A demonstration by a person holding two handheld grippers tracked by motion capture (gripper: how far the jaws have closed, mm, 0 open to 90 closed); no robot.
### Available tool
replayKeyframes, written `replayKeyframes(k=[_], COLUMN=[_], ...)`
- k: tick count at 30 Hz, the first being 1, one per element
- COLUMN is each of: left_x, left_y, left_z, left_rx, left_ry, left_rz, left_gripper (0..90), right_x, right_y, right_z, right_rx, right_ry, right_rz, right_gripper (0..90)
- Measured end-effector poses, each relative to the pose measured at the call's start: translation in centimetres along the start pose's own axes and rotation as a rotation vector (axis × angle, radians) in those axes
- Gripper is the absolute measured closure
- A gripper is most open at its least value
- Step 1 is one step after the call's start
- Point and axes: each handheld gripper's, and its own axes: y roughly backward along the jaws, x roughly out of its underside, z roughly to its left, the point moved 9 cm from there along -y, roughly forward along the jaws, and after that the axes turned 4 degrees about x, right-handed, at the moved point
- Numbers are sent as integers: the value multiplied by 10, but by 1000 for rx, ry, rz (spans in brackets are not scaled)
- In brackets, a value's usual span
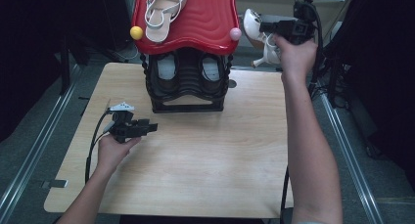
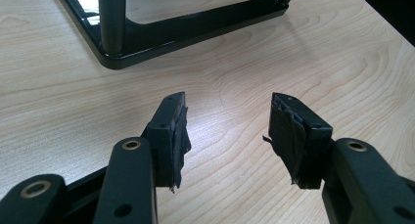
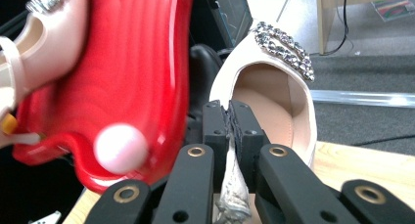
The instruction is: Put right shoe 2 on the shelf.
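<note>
A pale high-heeled shoe with a rhinestone buckle hangs in the air just right of the red top shelf of a shoe rack. My right gripper is shut on its side rim, the jaws pinching the thin upper edge. A matching pale sandal lies on the red shelf. My left gripper hovers low over the wooden table in front of the rack, open and holding nothing.
The rack's black lower frame holds two dark shoes. Its base lies just ahead of the left jaws. A yellow knob and a pink knob cap the shelf's corners. Cables trail off the table's right side.
</note>
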Motion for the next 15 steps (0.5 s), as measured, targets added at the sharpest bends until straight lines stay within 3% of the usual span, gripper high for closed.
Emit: replayKeyframes(k=[10, 15], left_x=[0, 0], left_y=[-1, -2], left_z=[-1, -1], left_rx=[3, 2], left_ry=[-5, -11], left_rz=[-1, -2], left_gripper=[491, 491], right_x=[-37, -58], right_y=[11, 16], right_z=[25, 44], right_rx=[23, 23], right_ry=[34, 51], right_rz=[-24, -42], right_gripper=[885, 885])
